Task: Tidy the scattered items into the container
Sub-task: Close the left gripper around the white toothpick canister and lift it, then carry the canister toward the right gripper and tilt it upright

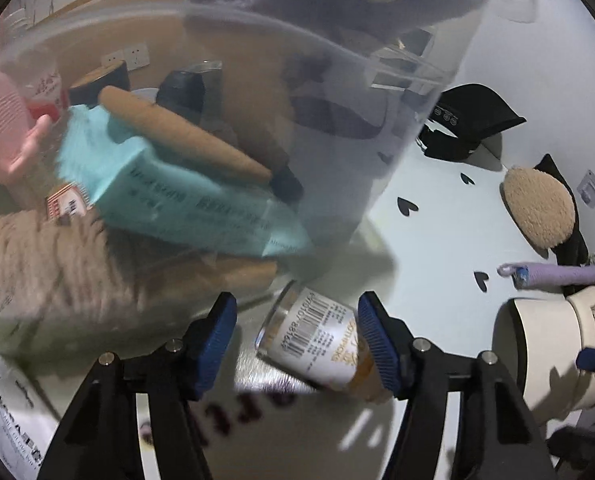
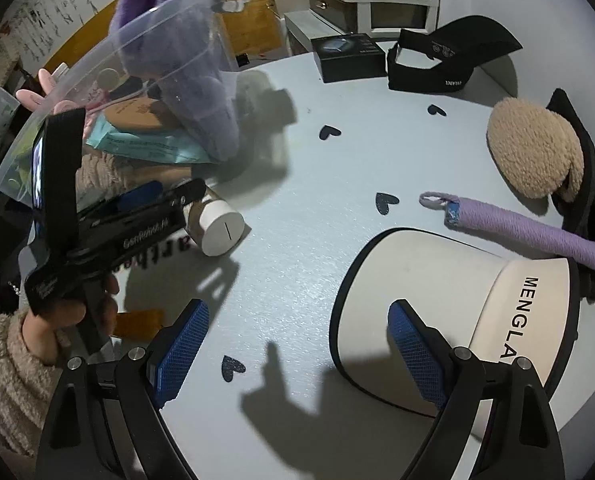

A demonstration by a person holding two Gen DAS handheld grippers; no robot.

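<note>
The left gripper (image 1: 297,344) points steeply down at the pale table (image 2: 317,240), its jaws partly open around a small bottle (image 1: 317,344) that lies on its side just in front of the clear container (image 1: 257,80). The right blue pad (image 1: 375,344) is at the bottle's side; the left pad stands clear of it, so nothing is clamped. In the right wrist view a hand (image 2: 69,316) in a fuzzy beige sleeve (image 2: 5,368) grips this tool's handle, tilted toward the container.

The right gripper (image 2: 297,344) also angles down, to the right of the container, jaws wide and empty over bare table, its right finger (image 2: 417,360) over the brim of a cream visor cap (image 2: 457,300) (lettered MENGLA).

The container already holds a teal packet (image 1: 177,184) and a purple plush (image 2: 185,60). Right of the container, still on the table, lie a purple wrapped stick (image 2: 537,236), a beige fleece pad (image 2: 533,152), a black visor (image 2: 457,56) and a black box (image 2: 349,56).
</note>
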